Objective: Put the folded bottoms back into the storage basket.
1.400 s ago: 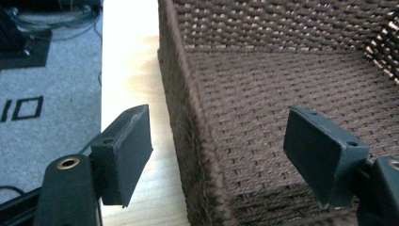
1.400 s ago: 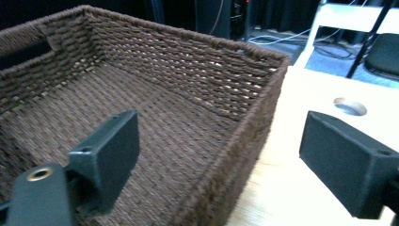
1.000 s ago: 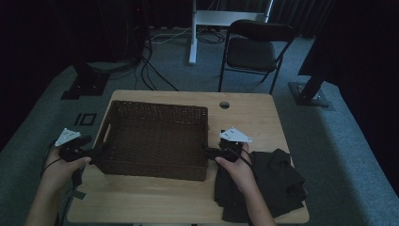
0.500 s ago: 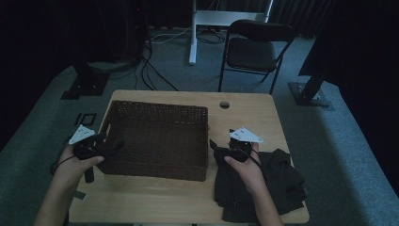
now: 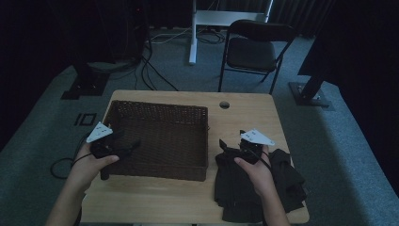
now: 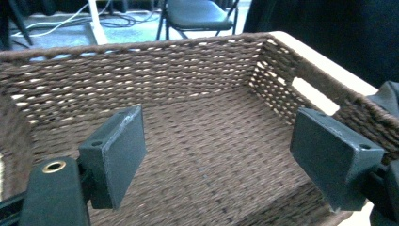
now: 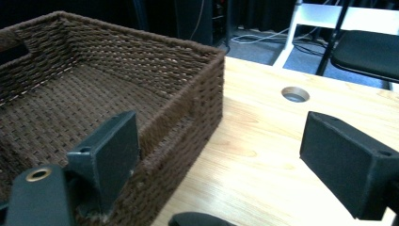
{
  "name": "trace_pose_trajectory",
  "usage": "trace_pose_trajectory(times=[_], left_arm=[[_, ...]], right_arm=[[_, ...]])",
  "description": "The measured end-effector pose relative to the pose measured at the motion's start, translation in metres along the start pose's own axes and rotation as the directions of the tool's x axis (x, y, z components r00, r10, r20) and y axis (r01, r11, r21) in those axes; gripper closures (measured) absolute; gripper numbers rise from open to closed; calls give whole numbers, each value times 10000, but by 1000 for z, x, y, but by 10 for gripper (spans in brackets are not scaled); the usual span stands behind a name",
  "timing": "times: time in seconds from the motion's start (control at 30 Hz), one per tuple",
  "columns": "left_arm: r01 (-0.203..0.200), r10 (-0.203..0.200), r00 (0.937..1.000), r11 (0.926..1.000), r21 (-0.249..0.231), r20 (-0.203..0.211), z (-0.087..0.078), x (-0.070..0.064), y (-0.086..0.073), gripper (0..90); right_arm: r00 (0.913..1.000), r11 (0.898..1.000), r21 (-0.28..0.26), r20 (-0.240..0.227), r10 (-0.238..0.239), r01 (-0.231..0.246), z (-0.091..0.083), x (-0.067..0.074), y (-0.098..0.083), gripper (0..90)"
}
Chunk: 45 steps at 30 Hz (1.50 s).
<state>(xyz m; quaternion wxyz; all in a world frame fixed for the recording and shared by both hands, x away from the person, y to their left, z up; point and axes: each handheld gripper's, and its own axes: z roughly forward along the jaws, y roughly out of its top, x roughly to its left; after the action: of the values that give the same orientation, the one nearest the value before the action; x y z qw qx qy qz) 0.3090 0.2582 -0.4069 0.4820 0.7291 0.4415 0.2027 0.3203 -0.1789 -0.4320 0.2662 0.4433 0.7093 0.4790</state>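
A dark brown wicker basket [image 5: 160,141] stands empty on the left half of the wooden table [image 5: 244,113]. My left gripper [image 5: 128,145] reaches over the basket's left rim; in the left gripper view my left gripper [image 6: 221,148] is open, with only the woven basket floor [image 6: 211,141] between its pads. A heap of dark cloth [image 5: 277,186] lies at the table's front right. My right gripper [image 5: 231,141] hovers over the cloth's left edge, just right of the basket. In the right gripper view my right gripper [image 7: 221,141] stands open and empty, with the basket's corner [image 7: 202,84] ahead on the left.
A round cable hole [image 5: 224,104] sits near the table's far edge, with bare wood around it. Beyond the table stand a black folding chair [image 5: 254,49] and a white desk leg [image 5: 193,33]. Cables trail on the grey carpet [image 5: 155,70].
My left hand has moved right, from beside the table's left edge to over the basket's left rim. My right hand has drifted right, off the basket's right wall to above the cloth.
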Motion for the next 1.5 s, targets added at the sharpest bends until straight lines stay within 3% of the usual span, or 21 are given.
trace_pose_trajectory(times=[0.27, 0.47, 0.97, 1.17, 1.5], left_arm=[[-506, 503, 9973, 9987, 29, 534, 11, -25, 7, 194], [-843, 835, 9913, 9964, 33, 1013, 23, -45, 11, 194], [-1398, 1372, 9679, 9902, -21, 2105, 51, -96, 16, 194], [-1421, 1389, 9604, 9898, -42, 2414, 67, -122, 13, 194], [-1671, 1606, 9455, 9859, -9, 2831, 84, -150, 8, 194]], right_arm=[[9997, 9999, 128, 230, 44, -47, -14, -13, -6, 120], [9990, 9998, 117, 426, 165, -170, -24, -24, -14, 120], [9967, 9992, 237, 745, 316, -334, -42, -43, -36, 120], [9946, 9985, 257, 929, 457, -483, -50, -52, -45, 120], [9924, 9986, 227, 1145, 455, -484, -62, -65, -58, 120]])
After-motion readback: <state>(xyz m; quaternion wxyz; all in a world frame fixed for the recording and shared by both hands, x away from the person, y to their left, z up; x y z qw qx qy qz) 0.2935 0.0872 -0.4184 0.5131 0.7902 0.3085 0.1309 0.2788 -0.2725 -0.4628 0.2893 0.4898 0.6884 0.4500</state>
